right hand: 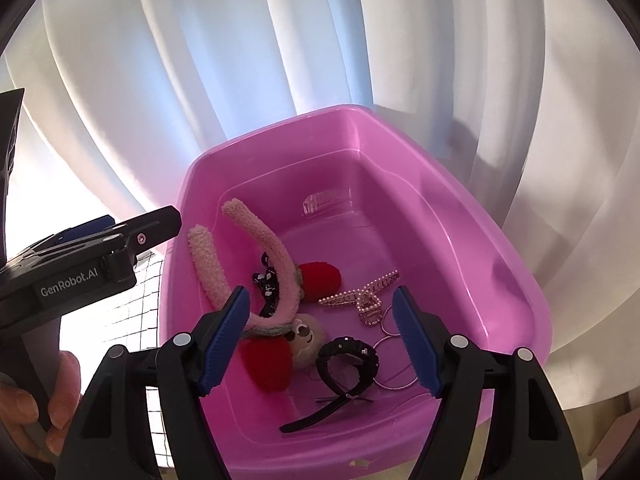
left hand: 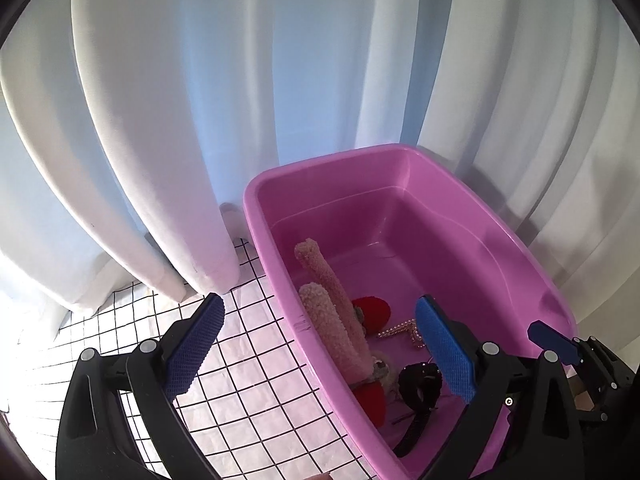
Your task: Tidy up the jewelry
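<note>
A pink plastic tub [right hand: 500, 268] holds the jewelry: a fuzzy pink headband with red ears and a plush face [right hand: 272, 280], a black watch [right hand: 348, 364], a pearl and rhinestone hair clip [right hand: 360, 296] and silver hoop rings [right hand: 390, 360]. My right gripper [right hand: 320, 344] is open and empty, held above the tub's near end over the watch. My left gripper [left hand: 320, 348] is open and empty, straddling the tub's left rim [left hand: 256, 216]; the headband [left hand: 332, 312] and watch [left hand: 420, 384] lie between its fingers. The left gripper also shows in the right wrist view [right hand: 80, 264].
The tub stands on a white cloth with a black grid [left hand: 240, 392]. White curtains [left hand: 168, 120] hang close behind and beside the tub. The right gripper's fingertip [left hand: 554, 342] shows at the right in the left wrist view. A hand [right hand: 48, 396] holds the left gripper's handle.
</note>
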Motion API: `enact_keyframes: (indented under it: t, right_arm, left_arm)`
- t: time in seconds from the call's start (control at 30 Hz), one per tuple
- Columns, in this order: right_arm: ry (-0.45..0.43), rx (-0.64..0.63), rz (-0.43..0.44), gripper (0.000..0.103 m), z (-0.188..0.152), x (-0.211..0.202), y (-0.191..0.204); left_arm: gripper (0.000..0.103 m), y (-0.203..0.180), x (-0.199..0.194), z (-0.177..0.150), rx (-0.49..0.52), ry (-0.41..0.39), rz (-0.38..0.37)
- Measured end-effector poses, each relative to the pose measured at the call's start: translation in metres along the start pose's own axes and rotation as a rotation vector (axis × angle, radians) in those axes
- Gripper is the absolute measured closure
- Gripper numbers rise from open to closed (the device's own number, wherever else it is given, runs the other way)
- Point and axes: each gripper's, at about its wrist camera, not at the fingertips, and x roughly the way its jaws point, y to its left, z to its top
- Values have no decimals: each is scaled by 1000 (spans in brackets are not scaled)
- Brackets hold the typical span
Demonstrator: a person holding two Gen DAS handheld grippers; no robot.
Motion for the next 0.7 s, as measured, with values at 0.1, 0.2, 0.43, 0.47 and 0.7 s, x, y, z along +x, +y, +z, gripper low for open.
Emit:
enact_keyframes:
  t: [0.1,0.2,0.43,0.47,0.7]
  right_arm:
    - [-3,-5,-3,33,0,-2,5]
    - [-7,-10,-7,33,0,-4,7]
    - [-10,-17,-11,33,-1,-8,12]
    - [-11,-19,-12,33,-1,-8,13]
    - [-11,-27,-17,33,-4,-10,17]
  left_arm:
    - [9,3,-4,-2,-2,-6,11]
    - [9,7,-7,-4,-11,-6,11]
    - [9,13,-13,-5,-17,-12,10]
    - [9,13,-14,-6,-17,-10,12]
    - [8,16,-16,-8,-16,-10,24]
